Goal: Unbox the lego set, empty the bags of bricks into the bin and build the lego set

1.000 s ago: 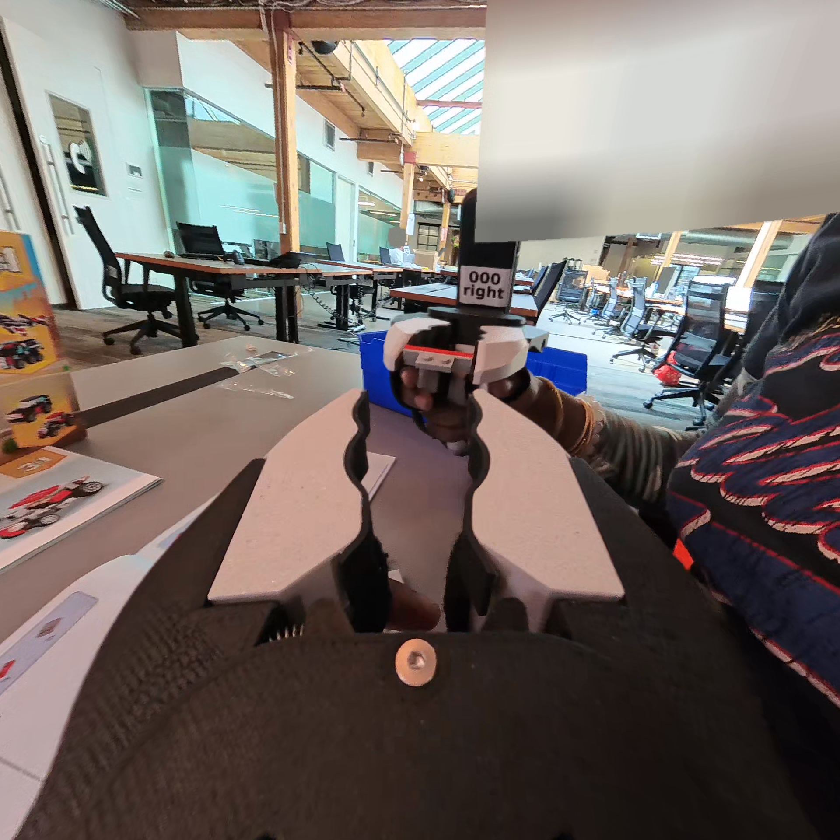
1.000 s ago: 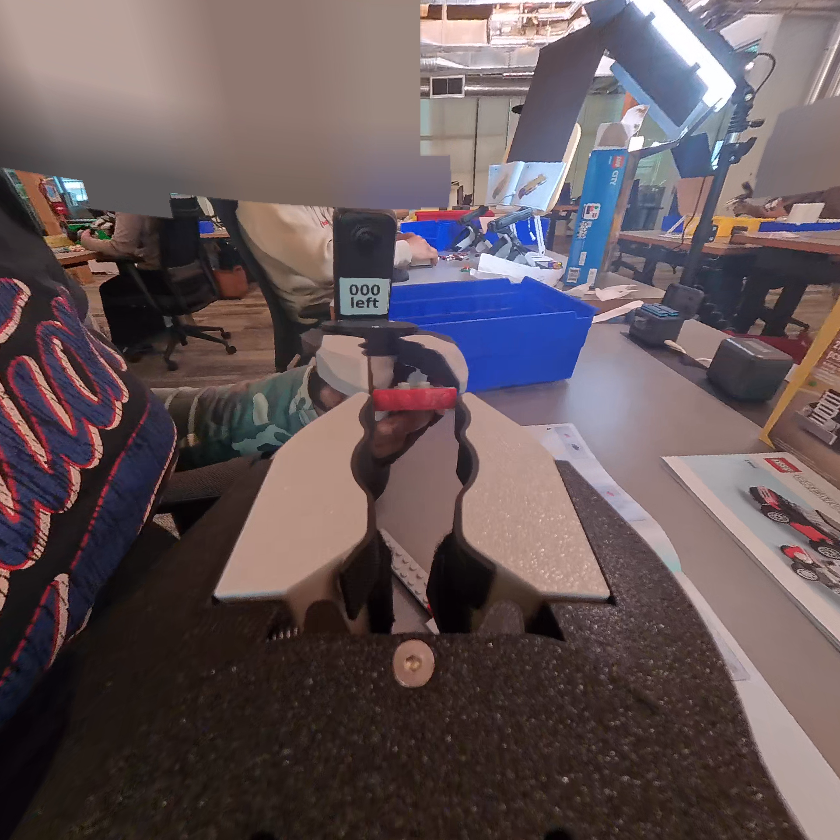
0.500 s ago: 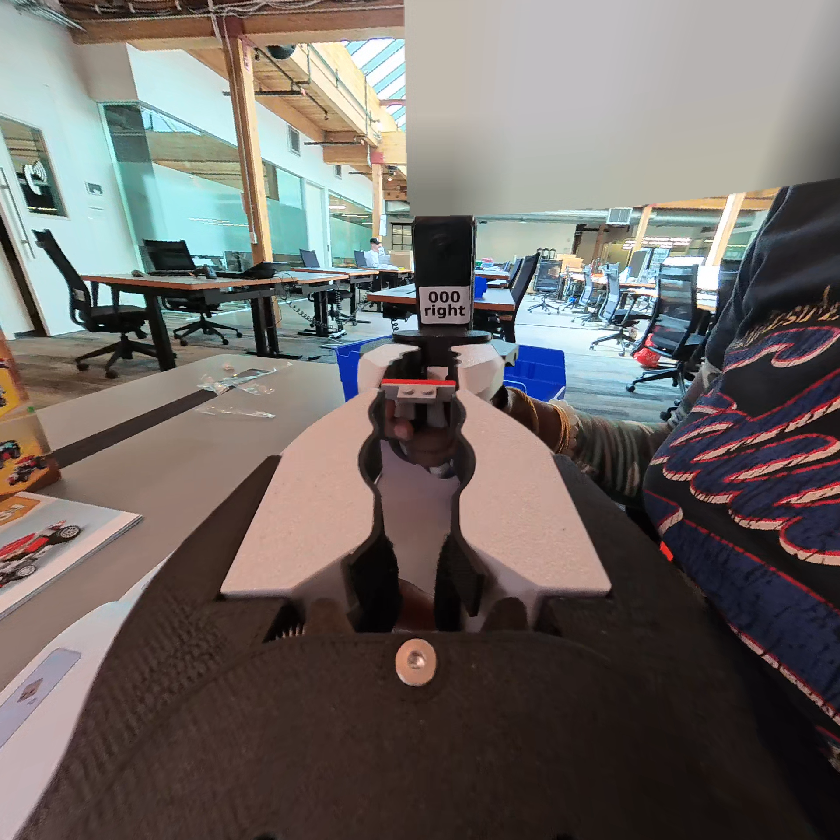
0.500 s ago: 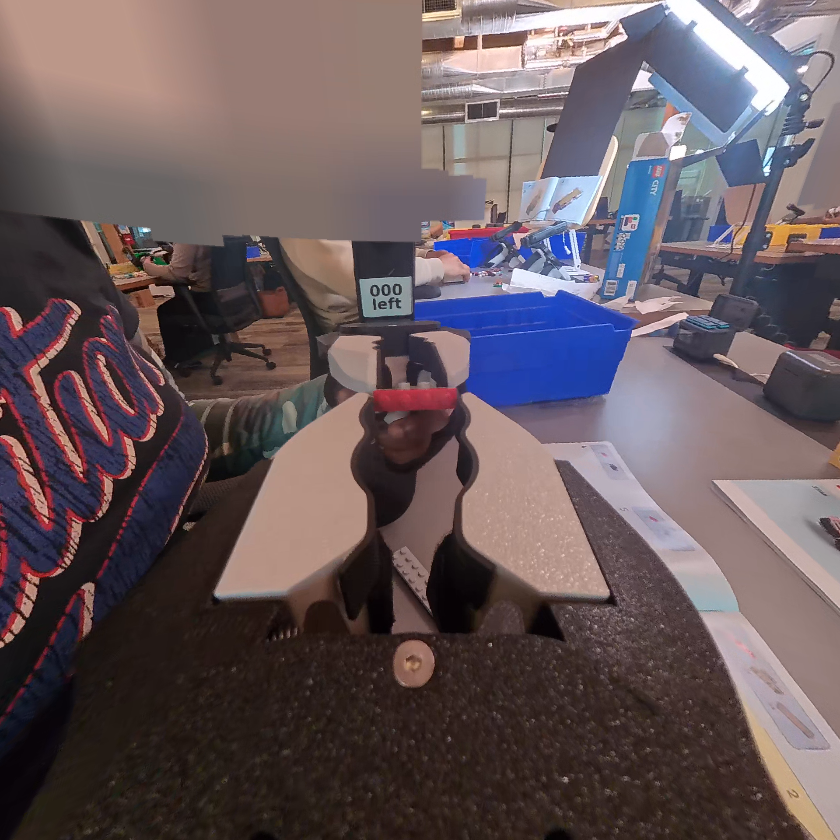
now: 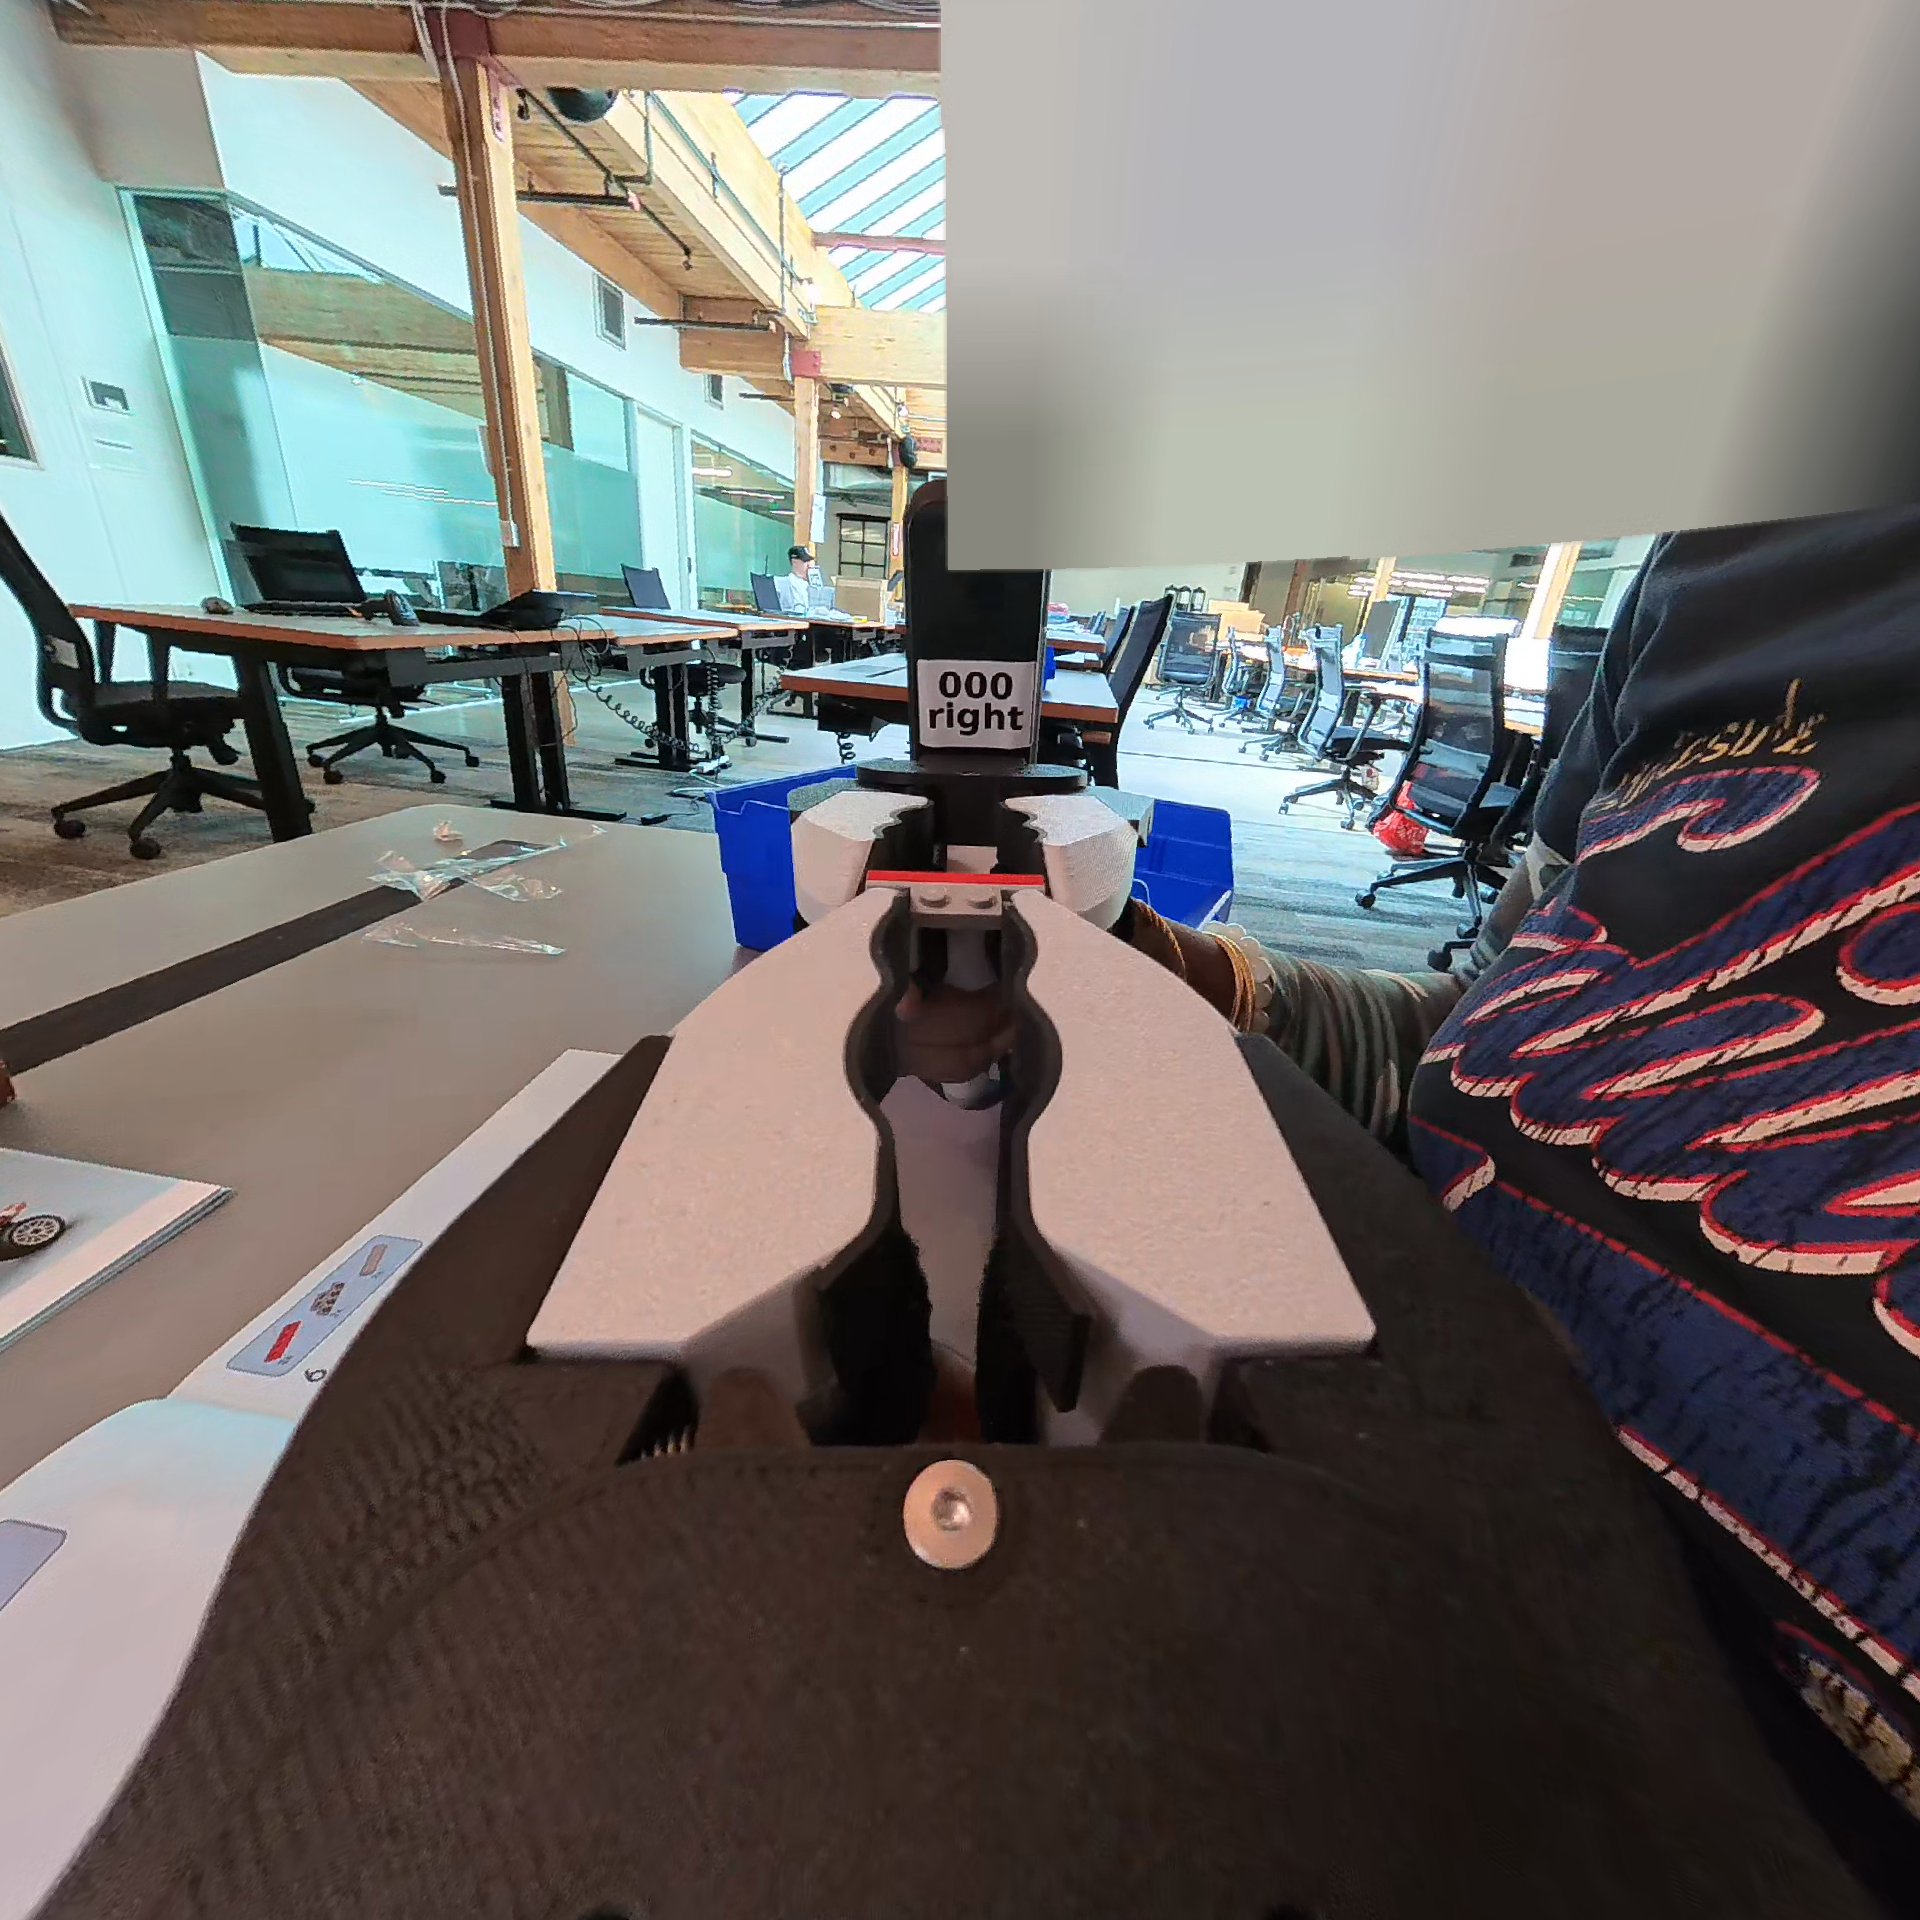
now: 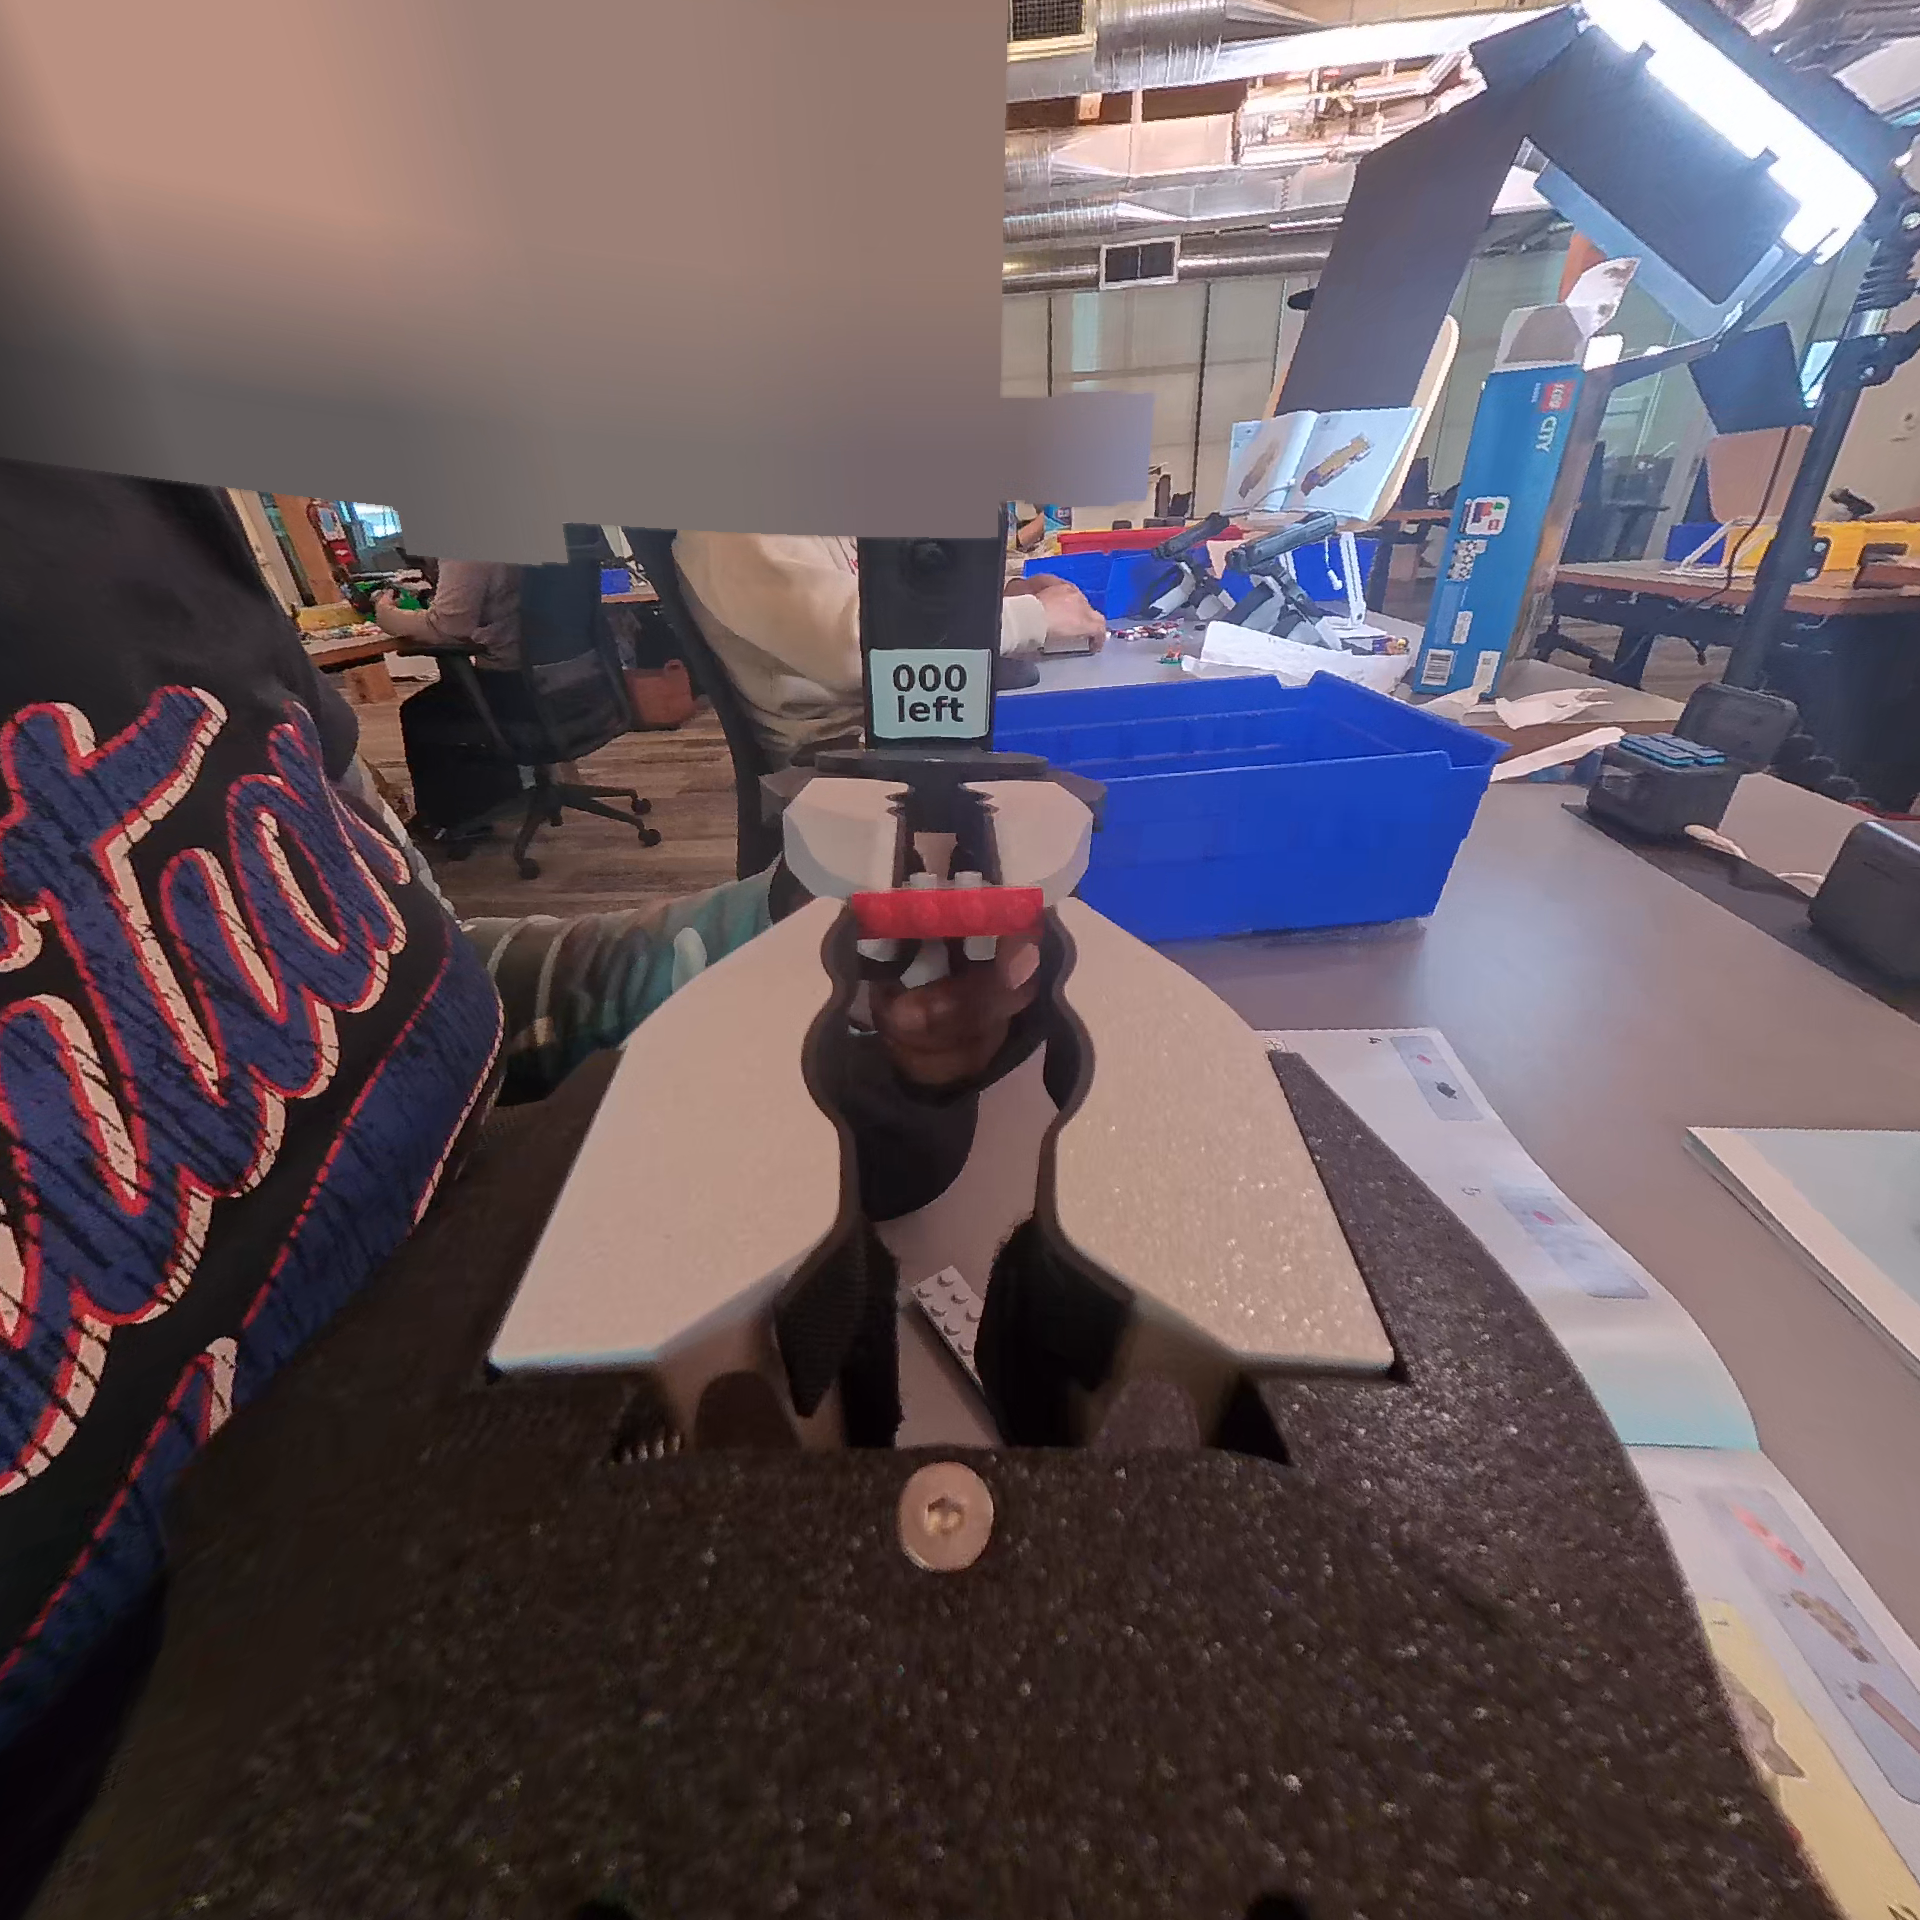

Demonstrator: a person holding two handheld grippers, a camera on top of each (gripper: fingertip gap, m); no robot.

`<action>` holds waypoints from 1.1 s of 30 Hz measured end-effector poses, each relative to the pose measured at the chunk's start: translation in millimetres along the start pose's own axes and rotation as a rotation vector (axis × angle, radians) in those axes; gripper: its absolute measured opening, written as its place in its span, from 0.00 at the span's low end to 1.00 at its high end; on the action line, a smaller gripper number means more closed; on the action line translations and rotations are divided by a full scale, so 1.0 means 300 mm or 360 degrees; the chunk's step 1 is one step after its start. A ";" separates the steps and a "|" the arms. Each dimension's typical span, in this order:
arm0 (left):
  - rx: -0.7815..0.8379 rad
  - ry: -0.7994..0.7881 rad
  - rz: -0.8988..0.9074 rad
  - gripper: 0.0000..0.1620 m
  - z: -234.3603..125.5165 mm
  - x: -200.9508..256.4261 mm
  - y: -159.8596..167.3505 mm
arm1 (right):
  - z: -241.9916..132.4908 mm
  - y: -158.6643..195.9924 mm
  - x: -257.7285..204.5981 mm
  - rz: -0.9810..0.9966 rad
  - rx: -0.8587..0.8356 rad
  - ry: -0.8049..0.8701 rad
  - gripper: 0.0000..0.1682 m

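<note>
Grey table (image 5: 343, 1049), near edge: left gripper (image 5: 956, 914) pinches grey plate (image 5: 957, 912); right gripper (image 6: 945, 914) pinches red brick (image 6: 945, 912), tips meeting. Only right wrist view shows loose grey plate (image 6: 951, 1314); blue bin (image 6: 1247, 790) beyond.

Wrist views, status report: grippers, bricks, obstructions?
Left gripper shut on grey plate. Right gripper shut on red plate. Plates meeting tip to tip. Nothing between.

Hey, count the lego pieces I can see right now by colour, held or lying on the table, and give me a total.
Red plate, held in the right claw: 1
Grey plate, held in the left claw: 1
Grey plate lying on the table: 1
Total: 3
</note>
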State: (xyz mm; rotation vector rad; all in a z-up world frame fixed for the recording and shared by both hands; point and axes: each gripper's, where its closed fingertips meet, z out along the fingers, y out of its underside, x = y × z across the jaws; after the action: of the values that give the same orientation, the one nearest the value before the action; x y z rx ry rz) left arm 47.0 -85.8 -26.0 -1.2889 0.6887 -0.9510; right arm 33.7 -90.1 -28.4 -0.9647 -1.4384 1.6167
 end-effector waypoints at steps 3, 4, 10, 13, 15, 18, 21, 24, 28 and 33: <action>-0.0018 0.0016 0.0002 0.10 -0.005 0.001 0.007 | 0.002 0.008 -0.002 0.0010 -0.0031 -0.0008 0.20; -0.0021 0.0032 0.0001 0.10 -0.007 0.005 0.007 | 0.000 0.007 -0.008 0.0016 -0.0036 -0.0032 0.20; -0.0017 0.0045 -0.0015 0.10 -0.029 0.002 -0.002 | -0.018 -0.009 -0.009 0.0047 0.0007 -0.0059 0.20; -0.0038 0.0043 -0.0011 0.10 -0.028 0.002 0.006 | -0.009 -0.006 -0.012 0.0051 0.0002 -0.0062 0.22; -0.0053 0.0036 -0.0008 0.10 -0.024 0.002 0.012 | -0.005 0.007 -0.006 0.0041 -0.0036 -0.0041 0.19; -0.0060 0.0032 -0.0006 0.10 -0.023 0.002 0.018 | -0.007 0.012 -0.005 0.0014 -0.0056 -0.0033 0.19; -0.0069 0.0026 0.0000 0.10 -0.021 0.003 0.021 | -0.009 0.015 -0.005 0.0009 -0.0060 -0.0034 0.19; -0.0099 0.0017 0.0006 0.11 -0.019 0.001 0.028 | -0.010 0.017 -0.007 0.0013 -0.0060 -0.0047 0.19; -0.0111 0.0027 0.0005 0.10 -0.020 0.004 0.033 | -0.009 0.018 -0.007 0.0007 -0.0064 -0.0047 0.19; -0.0138 0.0044 -0.0007 0.10 -0.025 0.011 0.046 | -0.009 0.033 -0.013 0.0003 -0.0117 -0.0067 0.19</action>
State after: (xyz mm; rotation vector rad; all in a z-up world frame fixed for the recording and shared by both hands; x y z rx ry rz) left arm 44.7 -92.0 -40.5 -1.3562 0.7557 -0.9529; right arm 37.4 -93.4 -38.4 -0.9794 -1.5350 1.6037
